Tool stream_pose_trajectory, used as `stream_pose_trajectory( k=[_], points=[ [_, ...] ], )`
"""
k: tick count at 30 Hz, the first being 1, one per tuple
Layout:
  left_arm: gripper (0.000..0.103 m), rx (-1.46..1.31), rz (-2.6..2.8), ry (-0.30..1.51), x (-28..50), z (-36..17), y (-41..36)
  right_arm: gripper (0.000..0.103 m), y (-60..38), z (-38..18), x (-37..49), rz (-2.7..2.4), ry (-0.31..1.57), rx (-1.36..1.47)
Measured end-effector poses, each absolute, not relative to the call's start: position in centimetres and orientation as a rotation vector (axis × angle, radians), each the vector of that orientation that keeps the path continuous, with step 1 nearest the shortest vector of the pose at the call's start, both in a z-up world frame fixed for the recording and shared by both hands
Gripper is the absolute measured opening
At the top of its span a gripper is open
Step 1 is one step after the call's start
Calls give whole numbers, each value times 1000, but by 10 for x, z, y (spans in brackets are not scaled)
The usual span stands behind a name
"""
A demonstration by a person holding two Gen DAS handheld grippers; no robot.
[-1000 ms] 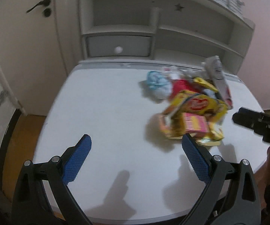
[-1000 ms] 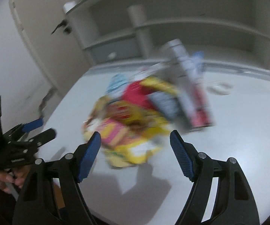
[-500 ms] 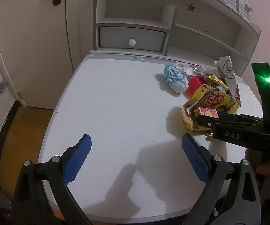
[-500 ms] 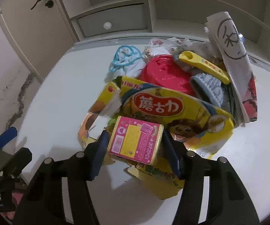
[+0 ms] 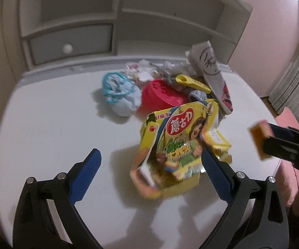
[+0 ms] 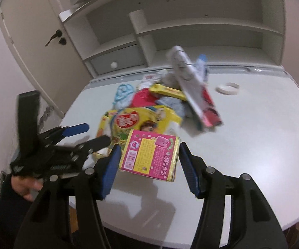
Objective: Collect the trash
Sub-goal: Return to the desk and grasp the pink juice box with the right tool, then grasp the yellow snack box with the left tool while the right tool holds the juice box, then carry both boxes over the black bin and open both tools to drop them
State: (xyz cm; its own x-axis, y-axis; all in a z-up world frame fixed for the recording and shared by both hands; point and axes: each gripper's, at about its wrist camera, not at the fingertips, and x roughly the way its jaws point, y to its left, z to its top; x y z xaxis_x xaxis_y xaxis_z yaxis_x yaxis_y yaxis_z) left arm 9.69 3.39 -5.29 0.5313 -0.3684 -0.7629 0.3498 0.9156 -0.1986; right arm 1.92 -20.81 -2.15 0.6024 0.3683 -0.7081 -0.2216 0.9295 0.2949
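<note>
A small pink snack box (image 6: pixel 149 155) sits clamped between the blue pads of the right gripper (image 6: pixel 149 161), held clear of the white table (image 6: pixel 253 134) and just in front of the heap of litter it appears to belong with. The box is gripped across its short sides, label facing the camera, a hold that keeps the light carton square and unlikely to twist while it is carried. From the left wrist view the same box (image 5: pixel 259 139) shows as a blurred orange-edged block at the tip of the right gripper (image 5: pixel 274 143), off to the right of the heap.

Nearest the box lies a large yellow snack carton (image 5: pixel 176 145), torn open and splayed, its flaps loose. Beyond the carton are a red round lid (image 5: pixel 161 99), a yellow strip-shaped wrapper (image 5: pixel 193 83), a knotted blue-and-white bag (image 5: pixel 118 95) to the carton's far left, and a white printed paper bag (image 5: pixel 209 66) leaning over the back of the pile. A roll of tape (image 6: pixel 227 88) rests alone, well to the right of the heap.

The left gripper (image 5: pixel 151 170) hovers with its fingers wide apart, empty, the right pad just in front of the yellow carton's near edge, a stance that suggests the carton is the next piece to be taken. No bin is in view, so where the box is bound cannot be told.
</note>
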Motion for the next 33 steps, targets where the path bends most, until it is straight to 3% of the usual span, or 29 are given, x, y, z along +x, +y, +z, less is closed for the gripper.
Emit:
stream_pose_trajectory(
  k=[7, 10, 11, 12, 16, 25, 33],
  points=[
    [90, 9, -435, 955, 117, -75, 6, 56, -237, -29, 9, 314, 860, 209],
    [50, 0, -416, 956, 118, -77, 3, 56, -247, -29, 5, 307, 849, 211],
    [27, -18, -427, 971, 118, -76, 2, 56, -251, -29, 3, 302, 845, 213],
    [22, -56, -447, 990, 117, -73, 2, 56, -255, -29, 0, 297, 841, 215],
    [17, 8, -412, 925, 92, -50, -6, 56, -279, -28, -12, 258, 823, 232],
    [16, 100, -419, 763, 33, 29, -54, 56, -393, -27, -75, 26, 753, 304],
    [16, 211, -702, 707, 9, 36, -205, 56, -528, -65, -148, -321, 746, 424]
  ],
)
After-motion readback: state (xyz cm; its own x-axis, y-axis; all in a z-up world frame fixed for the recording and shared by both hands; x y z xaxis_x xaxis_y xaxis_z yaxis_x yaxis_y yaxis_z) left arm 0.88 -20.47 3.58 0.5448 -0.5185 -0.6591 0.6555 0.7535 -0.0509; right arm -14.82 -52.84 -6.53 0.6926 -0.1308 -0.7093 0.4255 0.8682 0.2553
